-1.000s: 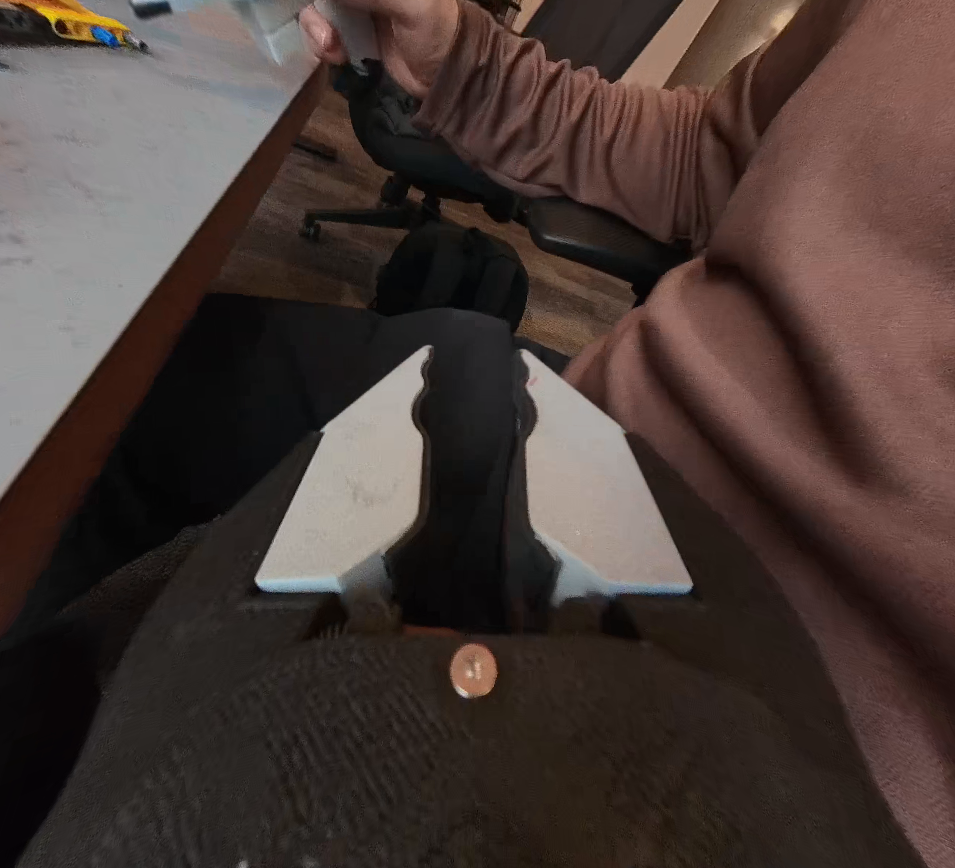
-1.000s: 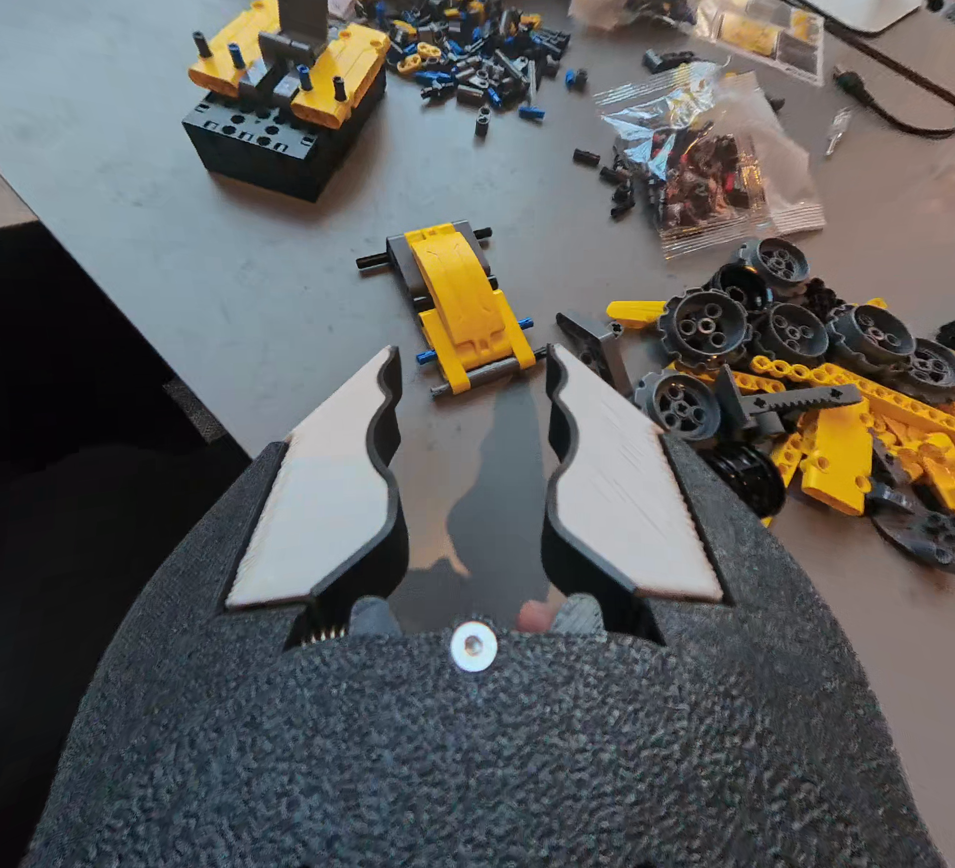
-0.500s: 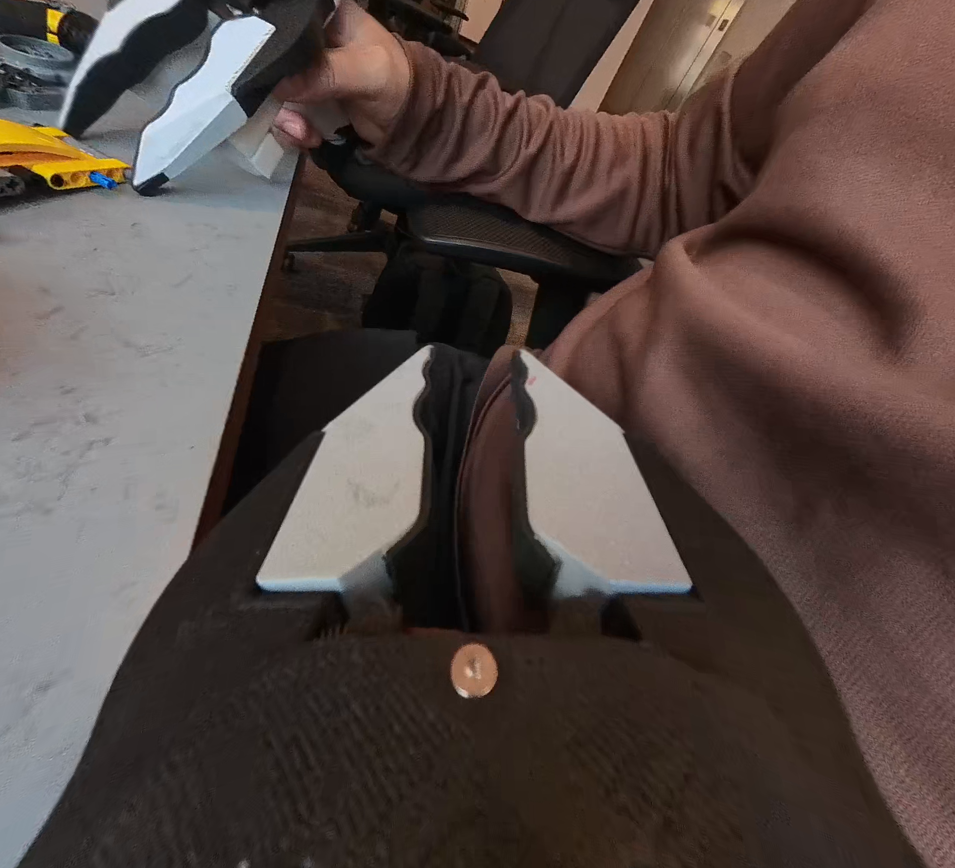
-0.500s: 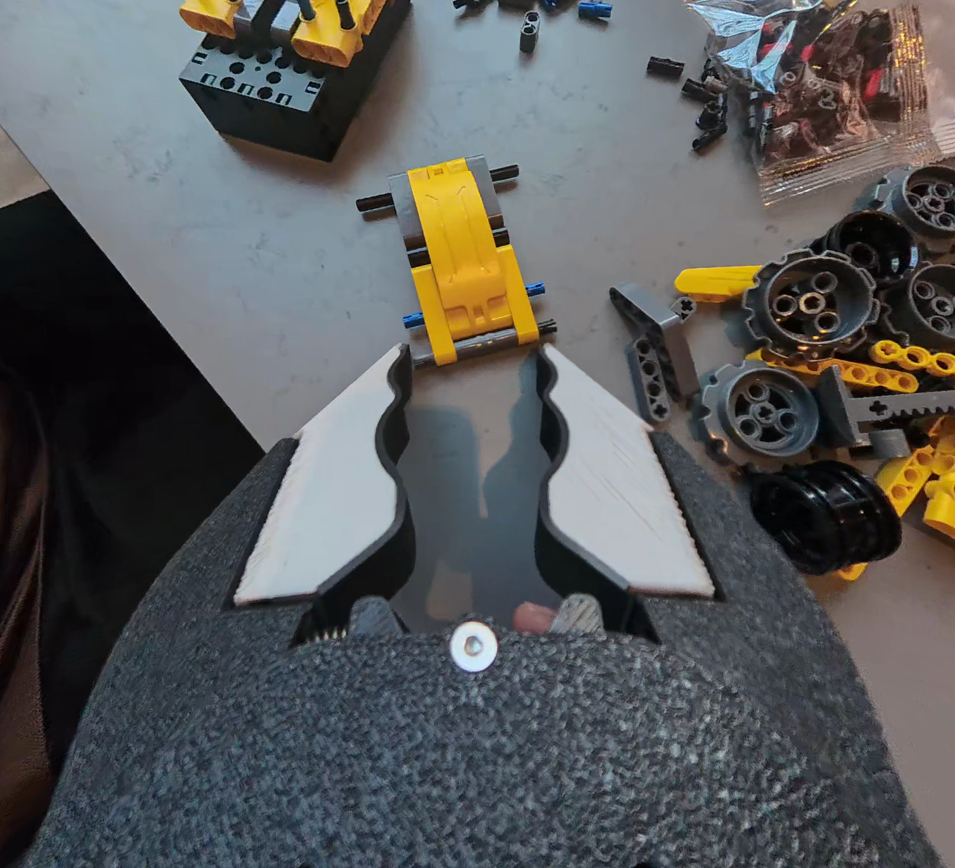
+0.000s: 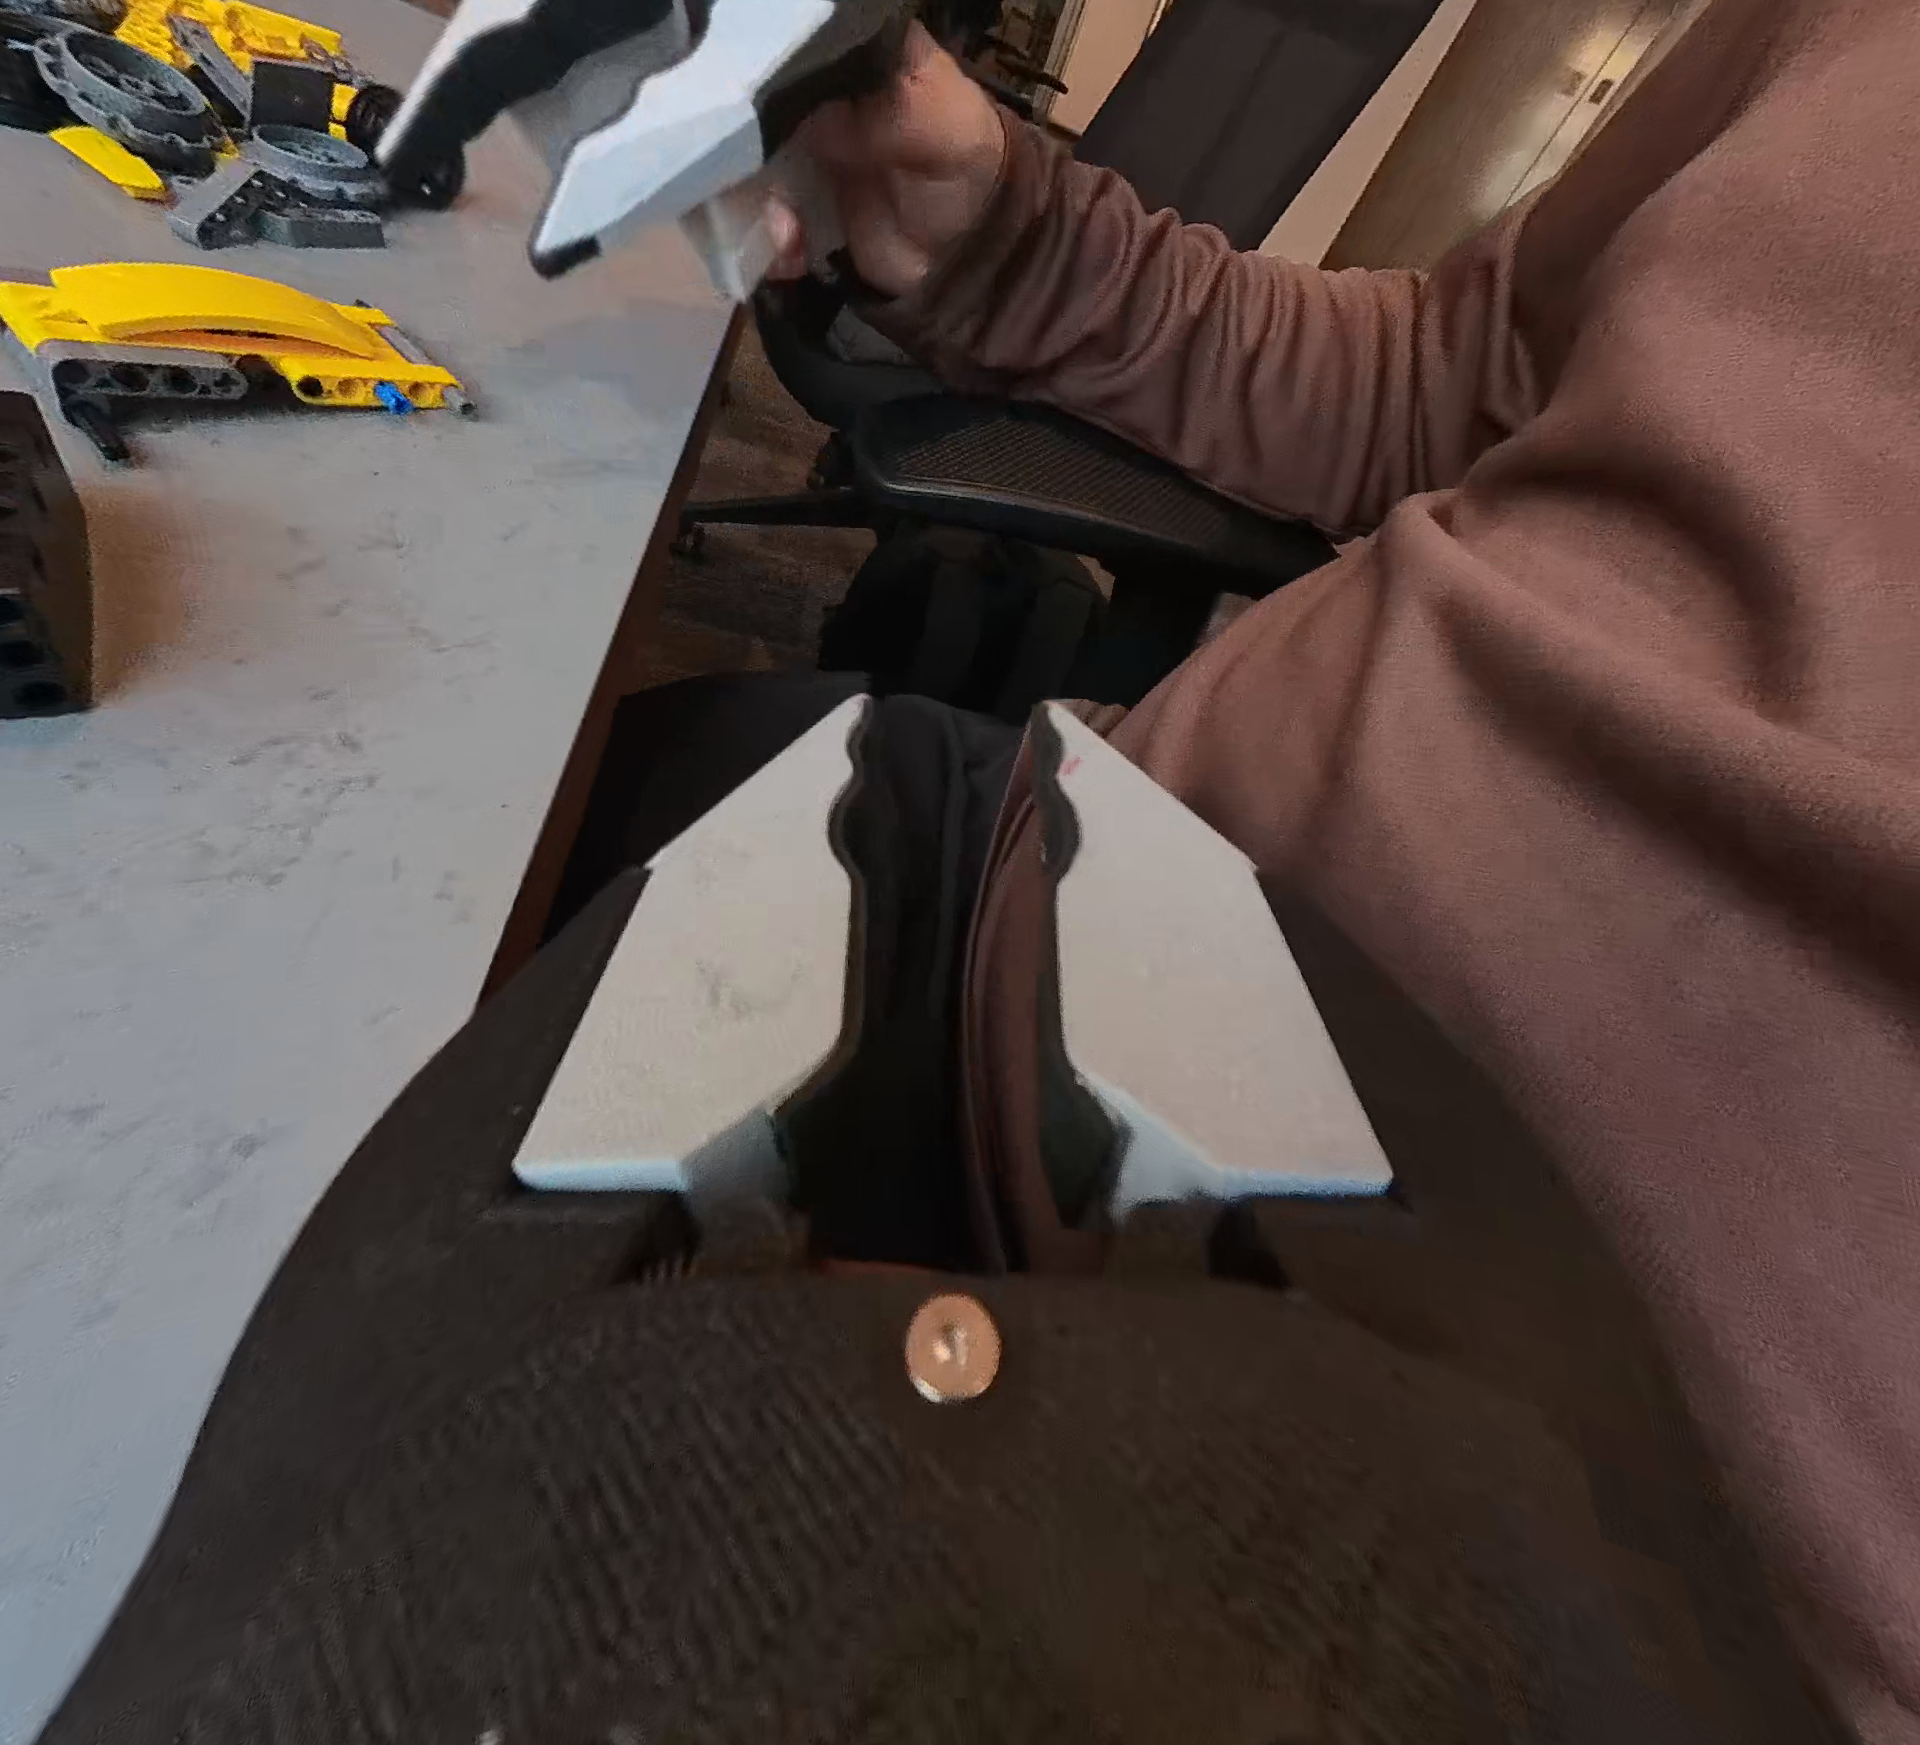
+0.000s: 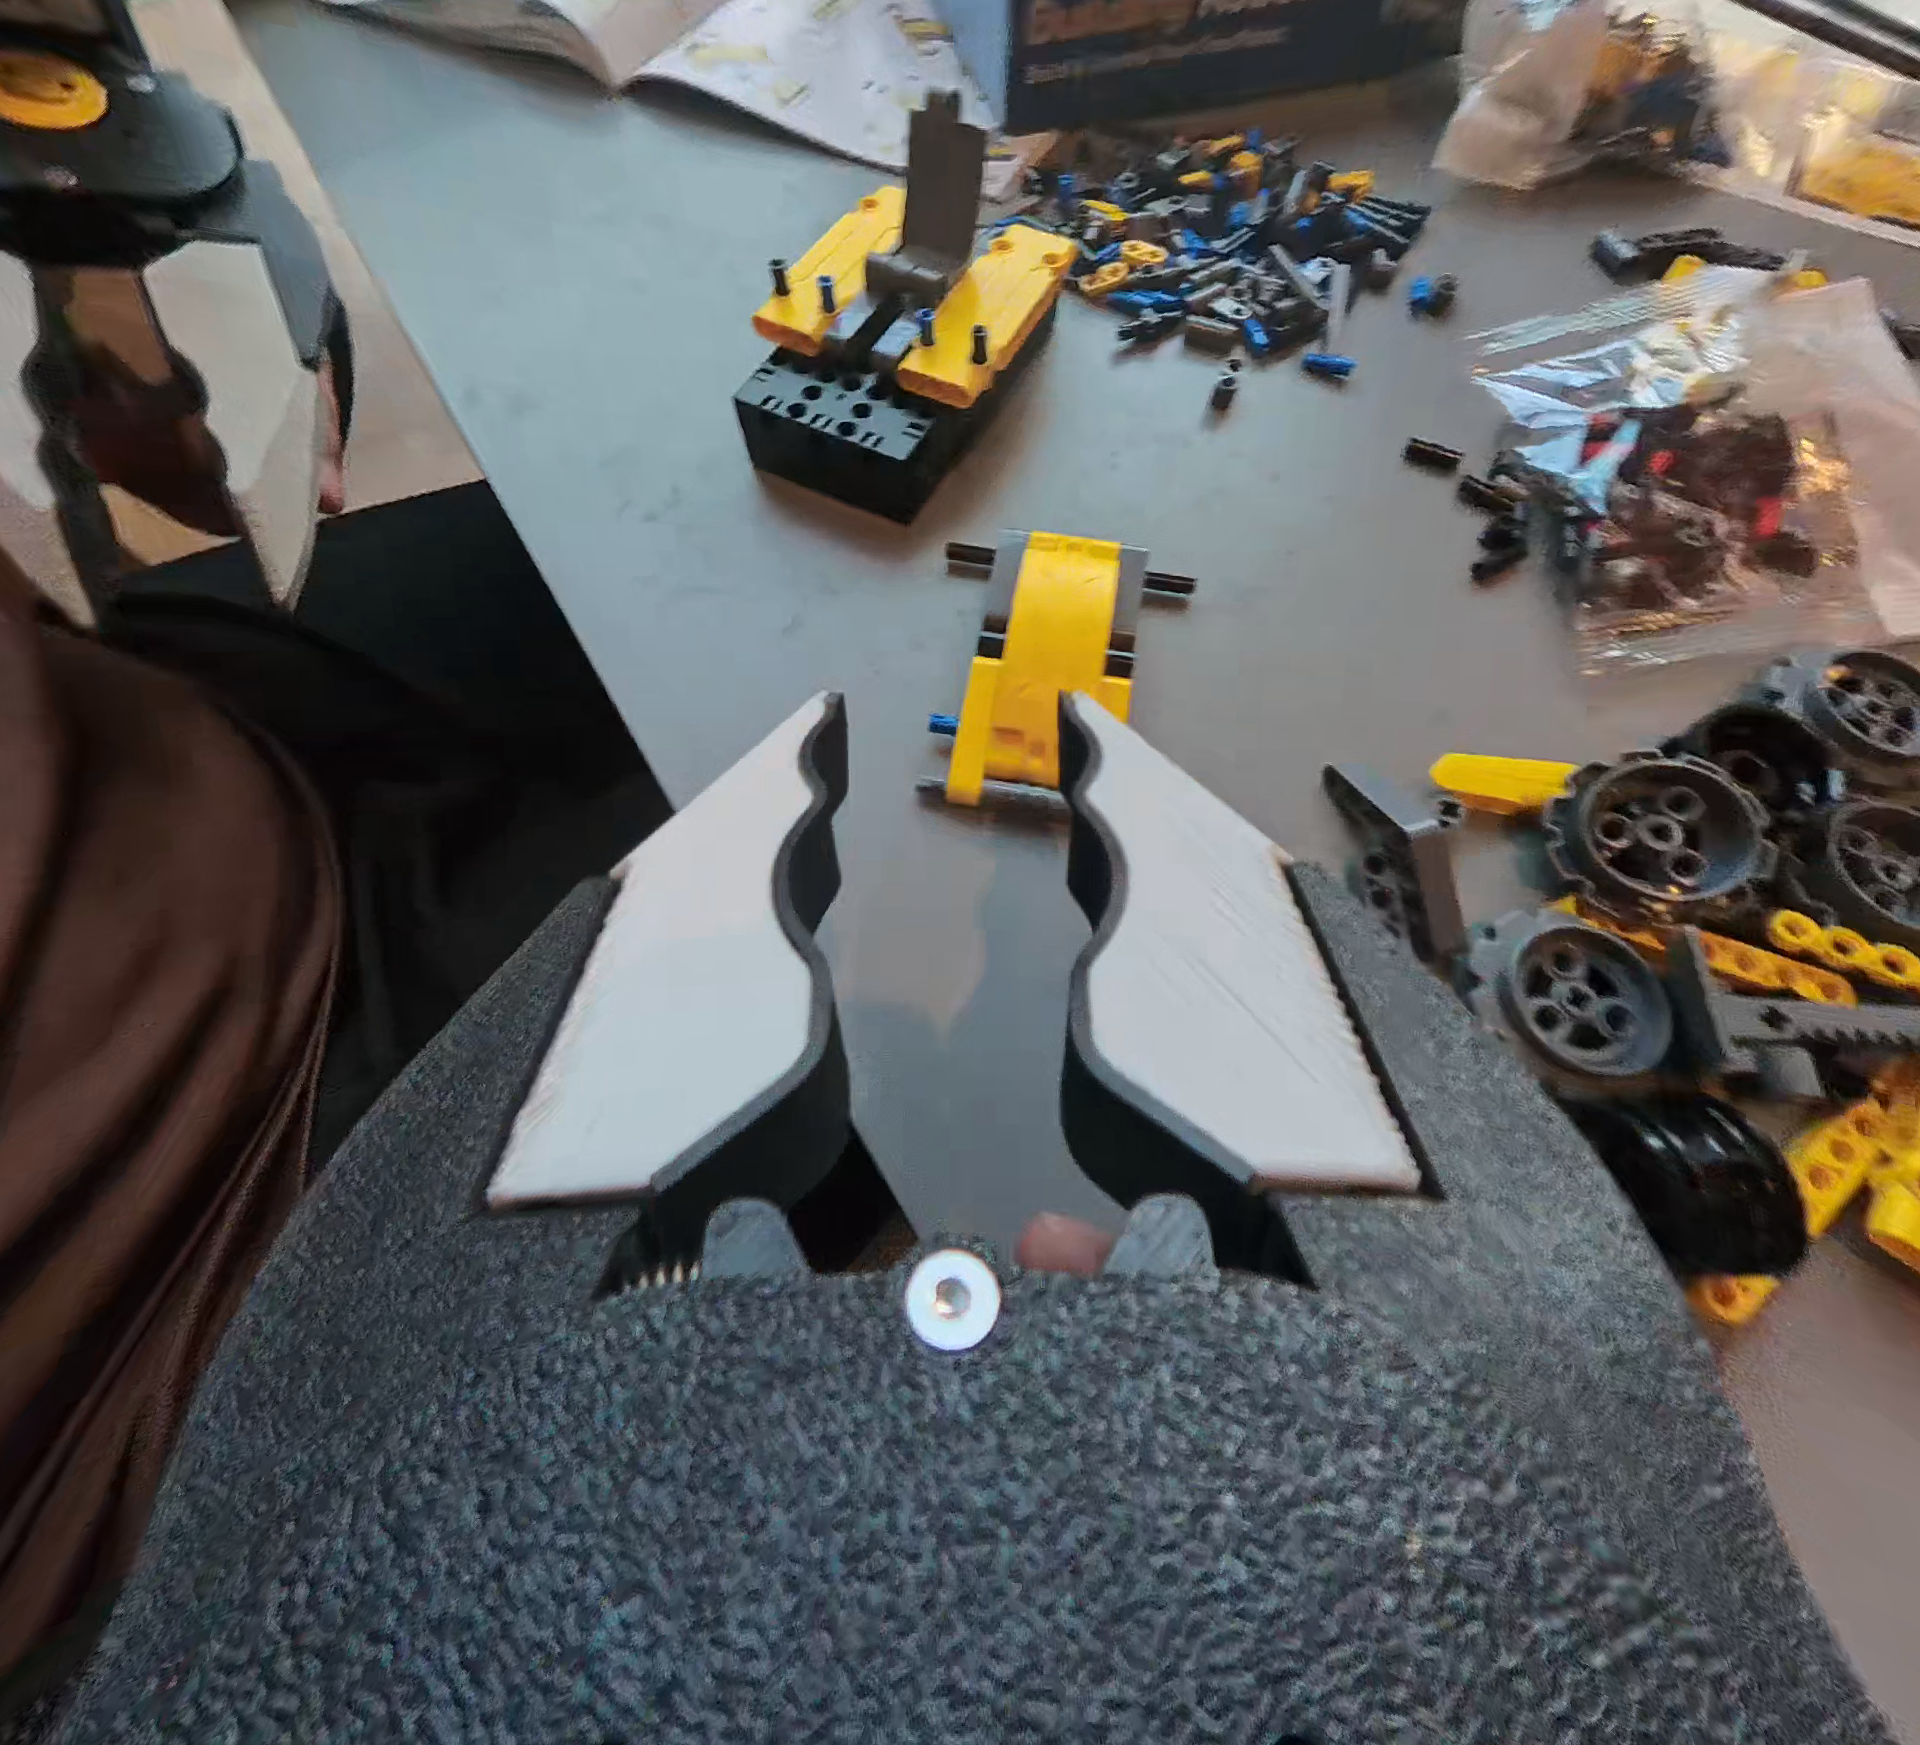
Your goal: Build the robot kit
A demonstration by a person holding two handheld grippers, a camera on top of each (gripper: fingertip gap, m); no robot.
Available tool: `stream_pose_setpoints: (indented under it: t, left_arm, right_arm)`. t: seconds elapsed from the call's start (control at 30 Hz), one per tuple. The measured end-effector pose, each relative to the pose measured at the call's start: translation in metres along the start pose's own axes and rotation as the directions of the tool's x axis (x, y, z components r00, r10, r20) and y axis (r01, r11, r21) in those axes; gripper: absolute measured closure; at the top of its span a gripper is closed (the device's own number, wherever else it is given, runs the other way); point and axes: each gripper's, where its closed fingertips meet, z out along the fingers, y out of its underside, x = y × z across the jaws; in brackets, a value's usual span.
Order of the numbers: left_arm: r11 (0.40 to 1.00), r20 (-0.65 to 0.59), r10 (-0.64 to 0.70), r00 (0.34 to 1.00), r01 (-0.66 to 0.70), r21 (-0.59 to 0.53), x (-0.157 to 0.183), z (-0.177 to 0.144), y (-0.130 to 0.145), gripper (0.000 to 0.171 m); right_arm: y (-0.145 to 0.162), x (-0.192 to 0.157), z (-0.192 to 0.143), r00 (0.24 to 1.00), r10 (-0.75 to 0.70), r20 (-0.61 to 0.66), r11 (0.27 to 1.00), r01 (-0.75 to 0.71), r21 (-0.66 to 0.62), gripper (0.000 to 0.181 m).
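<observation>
My right gripper (image 6: 951,708) is open and empty, low over the grey table (image 6: 582,324). Its tips are just short of a small yellow and grey brick assembly (image 6: 1049,656) that lies flat; the right fingertip overlaps its near corner in view. My left gripper (image 5: 956,719) is open and empty, off the table's near edge, pointing at the person's brown sleeve (image 5: 1558,760) and dark lap. In the left wrist view the right gripper (image 5: 468,204) is held by a hand above the table, near the yellow assembly (image 5: 208,334).
A black block with yellow panels and a grey seat (image 6: 904,345) stands behind the assembly. Loose small parts (image 6: 1247,241), plastic bags (image 6: 1683,448), wheels and yellow beams (image 6: 1662,843), a dark box (image 6: 1226,2) and a booklet (image 6: 644,2) fill the far and right side. An office chair (image 5: 1039,469) stands beyond the table edge.
My right gripper has tilted up and drawn back a little, so more of the far table shows. My left gripper has swung toward the table, bringing the tabletop and right gripper into view.
</observation>
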Motion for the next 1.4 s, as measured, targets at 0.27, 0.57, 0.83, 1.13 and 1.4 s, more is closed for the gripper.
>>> stream_pose_setpoints:
  t: [0.27,0.57,0.83,1.13,1.4]
  left_arm:
    - [0.998,0.031,-0.041,0.999,0.040,0.058,-0.016,-0.013,-0.009,0.147]
    - [0.999,-0.014,-0.033,0.999,0.033,0.004,-0.012,-0.002,0.003,0.148]
    - [1.000,0.079,-0.011,0.997,0.009,0.023,-0.023,-0.006,-0.002,0.147]
    - [0.986,0.332,0.118,0.936,-0.073,-0.147,-0.049,-0.003,-0.004,0.142]
    - [0.843,0.382,0.471,0.795,-0.280,-0.458,-0.100,0.011,-0.077,0.118]
  right_arm:
    - [0.038,0.023,0.006,0.995,0.061,-0.075,0.978,-0.075,-0.195,0.126]
    - [0.033,-0.024,0.029,0.989,0.020,0.147,0.972,0.015,-0.235,0.128]
    - [0.025,0.053,-0.008,0.988,0.044,-0.151,0.981,-0.071,-0.181,0.146]
    - [0.012,0.024,0.015,0.999,0.034,0.002,0.976,-0.033,-0.217,0.170]
    - [-0.022,0.014,0.032,0.996,-0.089,-0.015,0.986,0.085,-0.144,0.170]
